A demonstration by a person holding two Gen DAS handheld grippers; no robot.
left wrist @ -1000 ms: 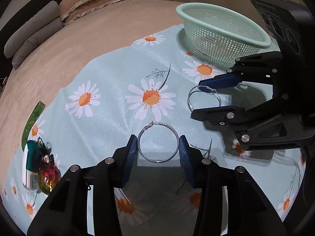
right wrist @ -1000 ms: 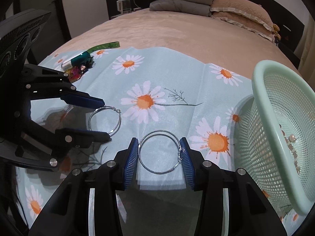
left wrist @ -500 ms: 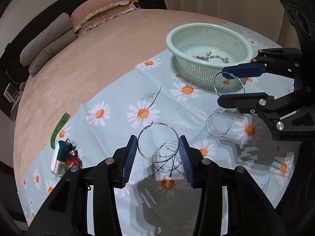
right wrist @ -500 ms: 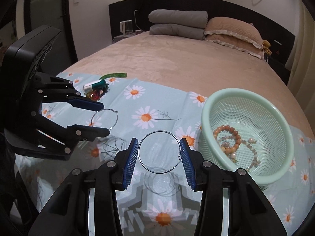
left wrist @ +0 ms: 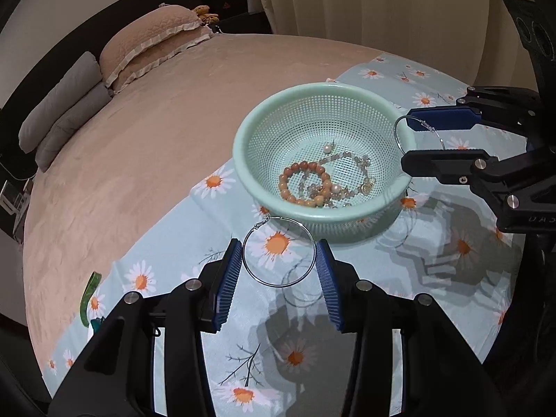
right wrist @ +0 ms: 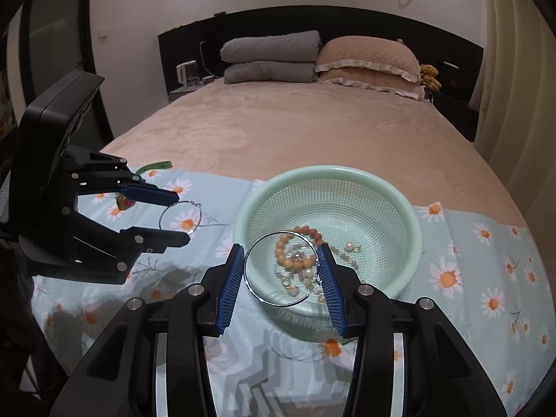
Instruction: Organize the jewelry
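My left claw (left wrist: 279, 267) is clenched on a silver hoop earring (left wrist: 279, 252), pinched edge-to-edge btwn the blue pads, held above the daisy cloth (left wrist: 347, 365) just short of the green basket (left wrist: 243, 160). My right claw (right wrist: 282, 274) grips a second hoop (right wrist: 282, 268) over the basket's near rim, w/ bead bracelets (right wrist: 295, 243) inside.
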